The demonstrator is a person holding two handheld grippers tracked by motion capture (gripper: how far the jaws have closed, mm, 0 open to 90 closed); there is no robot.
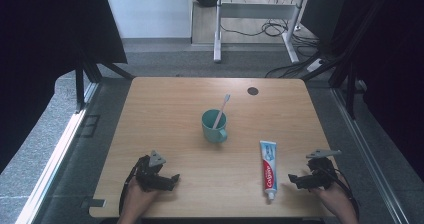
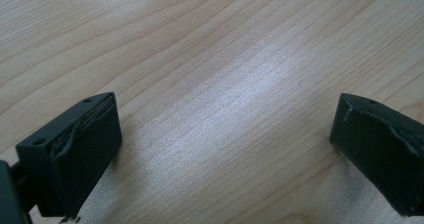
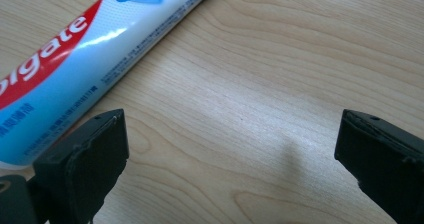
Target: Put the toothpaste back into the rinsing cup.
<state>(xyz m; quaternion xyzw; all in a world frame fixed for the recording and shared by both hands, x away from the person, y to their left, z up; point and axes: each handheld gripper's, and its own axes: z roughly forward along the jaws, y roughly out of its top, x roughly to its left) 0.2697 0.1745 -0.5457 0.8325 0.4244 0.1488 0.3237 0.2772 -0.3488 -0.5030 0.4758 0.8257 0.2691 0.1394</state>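
Just beside the toothpaste tube (image 1: 268, 168), the right gripper (image 1: 295, 180) rests spread.

The high view looks forward and down from above the near edge, taking in the whole surface (image 1: 165, 99). Each gripper view sits low and close behind its own tongs, facing the wood grain — the right one shares the toothpaste tube (image 3: 75, 74) (image 1: 268, 169) with the high view.

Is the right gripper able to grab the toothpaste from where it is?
Probably yes. The right gripper is open beside the toothpaste, with bare table between them and nothing in the way.
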